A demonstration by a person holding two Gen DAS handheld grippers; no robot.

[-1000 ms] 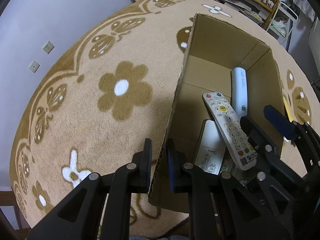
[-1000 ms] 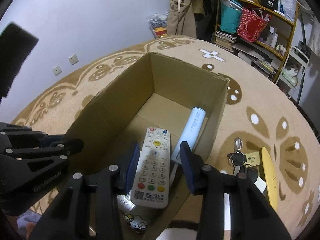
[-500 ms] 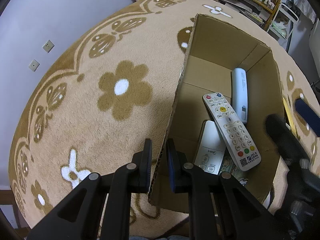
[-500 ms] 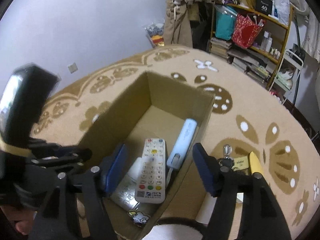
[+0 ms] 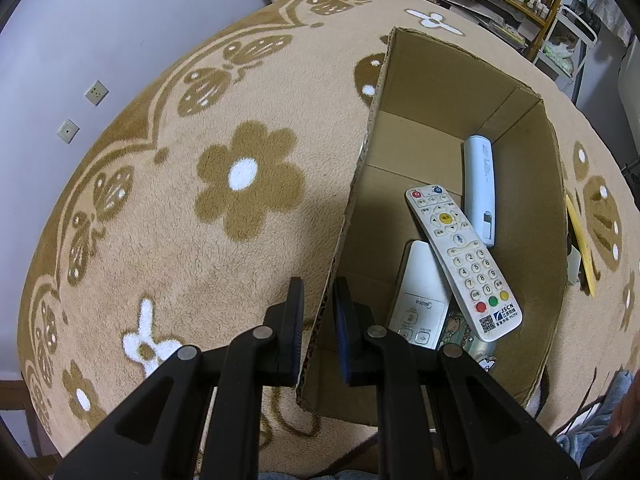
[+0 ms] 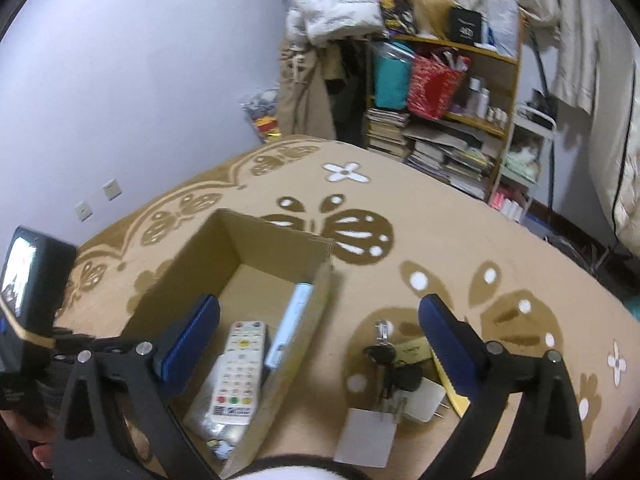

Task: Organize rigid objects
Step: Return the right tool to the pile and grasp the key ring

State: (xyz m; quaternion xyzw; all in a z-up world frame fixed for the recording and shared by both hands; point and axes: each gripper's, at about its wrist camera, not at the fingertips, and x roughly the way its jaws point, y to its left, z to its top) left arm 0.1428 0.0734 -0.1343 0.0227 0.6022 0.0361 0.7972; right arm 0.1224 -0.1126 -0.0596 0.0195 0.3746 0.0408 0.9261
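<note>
Left gripper (image 5: 318, 316) clamped on the near wall of the box (image 5: 362, 168), one finger outside over the rug (image 5: 168, 216), the other inside; pointing steeply down.

Right gripper (image 6: 320, 338) opening, jaws spread wide with nothing between the pads; left finger above the box interior, right finger above the items on the rug; box rim below the gap.

Inside the box: a white remote (image 5: 462, 262) with coloured buttons lying diagonally, its lower end resting on a second, plainer remote (image 5: 420, 296); a pale blue stick (image 5: 479, 188) lying just beside the first remote, along the far side wall; something with a cartoon print (image 5: 466, 330) partly hidden beneath the remotes, not identifiable.

Outside the box, on the rug beside its right wall: keys (image 6: 384, 356), a tan tag (image 6: 414, 350) touching them, a yellow strip (image 6: 450, 382) partly behind the right finger, a white plug (image 6: 424, 400), a grey card (image 6: 366, 436) nearest the camera; all close together.

Farther out: shelf (image 6: 452, 116) crowded with books, bags and bottles against the wall; two wall sockets (image 5: 82, 112) low on the wall at left.
</note>
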